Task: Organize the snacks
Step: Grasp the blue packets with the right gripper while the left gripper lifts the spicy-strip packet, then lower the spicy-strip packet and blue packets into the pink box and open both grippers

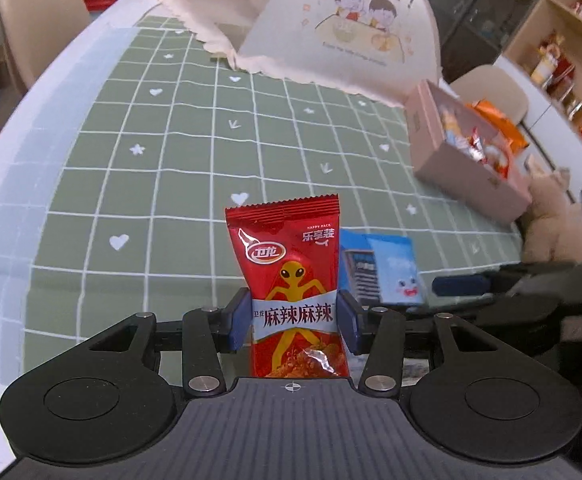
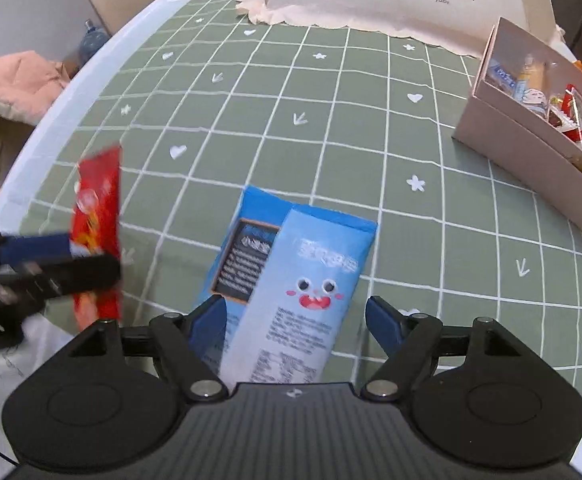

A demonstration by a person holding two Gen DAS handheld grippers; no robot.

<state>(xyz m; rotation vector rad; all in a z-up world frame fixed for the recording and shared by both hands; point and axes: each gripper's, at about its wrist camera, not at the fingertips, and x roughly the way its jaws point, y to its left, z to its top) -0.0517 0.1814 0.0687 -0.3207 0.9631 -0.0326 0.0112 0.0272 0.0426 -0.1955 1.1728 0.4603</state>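
Two snack packets in hand, one box waiting to be filled.

Bench (image 1: 131, 168) under a green checked cloth; one pink box (image 2: 531, 168), well off to the right, already part-filled with snacks. One blue packet (image 2: 291, 280) flat on the cloth between the spread pads of the right claw (image 2: 297, 320), not pinched. One red packet (image 1: 291, 280) clamped upright in the left claw (image 1: 293, 320), clear of the cloth. Advised: keep the red packet pinched at mid-height, carry across, release inside the box walls only.
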